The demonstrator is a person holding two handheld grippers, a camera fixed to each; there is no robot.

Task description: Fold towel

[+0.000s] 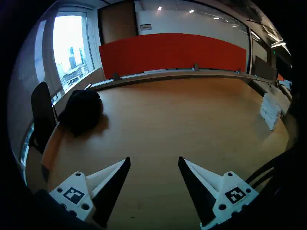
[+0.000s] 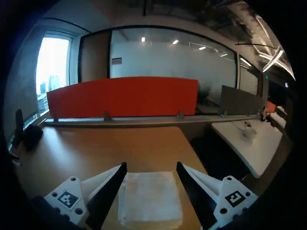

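A stack of folded white towels lies on the wooden table near its right edge, in the right gripper view. My right gripper is open, its fingers on either side of the stack's far end, above it and apart from it. The same white stack shows at the table's far right in the left gripper view. My left gripper hangs open over bare wood, with nothing between its fingers.
A black bag sits at the table's left end, next to a dark chair. A red divider runs along the back edge. Right of the table is a gap, then a white desk holding a cup.
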